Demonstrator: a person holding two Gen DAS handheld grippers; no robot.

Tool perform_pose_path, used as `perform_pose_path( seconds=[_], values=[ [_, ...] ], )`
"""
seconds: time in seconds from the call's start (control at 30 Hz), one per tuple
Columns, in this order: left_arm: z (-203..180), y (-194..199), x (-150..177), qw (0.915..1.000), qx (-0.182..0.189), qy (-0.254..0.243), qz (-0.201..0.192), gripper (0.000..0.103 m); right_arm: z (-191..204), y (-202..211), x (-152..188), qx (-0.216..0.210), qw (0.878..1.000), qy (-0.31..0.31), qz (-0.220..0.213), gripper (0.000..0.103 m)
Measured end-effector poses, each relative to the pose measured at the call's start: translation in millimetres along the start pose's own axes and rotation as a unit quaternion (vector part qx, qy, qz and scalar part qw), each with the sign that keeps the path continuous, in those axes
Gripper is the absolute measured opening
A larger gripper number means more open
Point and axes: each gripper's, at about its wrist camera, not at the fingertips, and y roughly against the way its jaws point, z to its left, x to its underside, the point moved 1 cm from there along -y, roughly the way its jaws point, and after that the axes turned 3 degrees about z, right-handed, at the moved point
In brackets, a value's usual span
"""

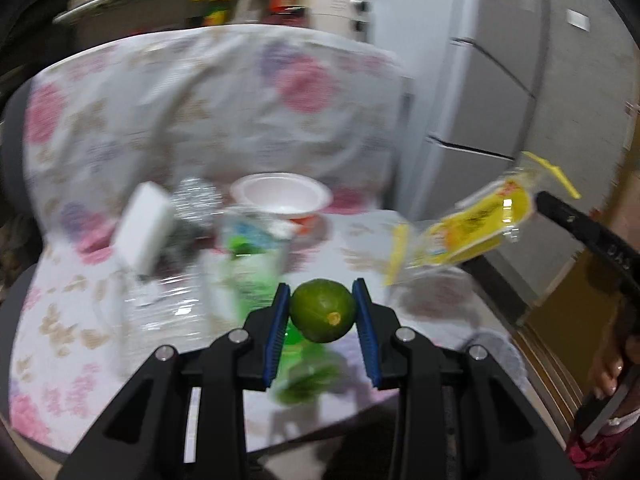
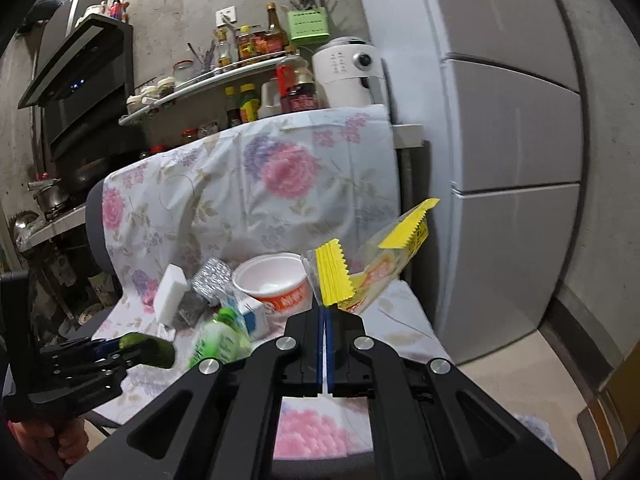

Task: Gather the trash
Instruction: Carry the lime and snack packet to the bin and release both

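Note:
My left gripper (image 1: 322, 304) is shut on a round green fruit (image 1: 322, 310) and holds it above the chair seat; both also show at the left of the right wrist view, the gripper (image 2: 120, 350) and the fruit (image 2: 150, 350). My right gripper (image 2: 325, 314) is shut on a yellow and clear plastic wrapper (image 2: 372, 268), held up in the air; it also shows in the left wrist view (image 1: 476, 228). On the seat lie a green bottle (image 2: 218, 340), a white foam bowl (image 2: 274, 284), a small carton (image 2: 250, 314), crumpled foil (image 2: 212, 276) and a white block (image 2: 170, 292).
A chair draped in a floral cloth (image 2: 256, 184) bears the trash. A grey fridge (image 2: 512, 140) stands at the right. A shelf with sauce bottles (image 2: 256, 48) and a white appliance (image 2: 348, 72) are behind. A crushed clear bottle (image 1: 168, 312) lies on the seat's left.

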Motion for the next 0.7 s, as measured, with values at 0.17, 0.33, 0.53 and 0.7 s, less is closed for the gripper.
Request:
perform_pose_path(
  seconds=[0.17,0.33,0.53,0.7],
  values=[
    [-58,-13,5,0.9960,0.067,-0.059,-0.004,0.032,-35,33,19,0.052,0.999,-0.010,-0.001,0.001],
    [-112,-38,9,0.9874,0.120,-0.103,0.009,0.032,-79,61,40,0.114,0.993,-0.035,0.007,0.001],
    [-186,-76,31,0.9751,0.166,-0.143,0.032,0.032,-126,88,72,0.196,0.979,-0.042,0.040,0.001],
    [-225,-103,54,0.9634,0.204,-0.158,0.072,0.032,-160,87,109,0.231,0.967,-0.048,0.097,0.001]
  ],
)
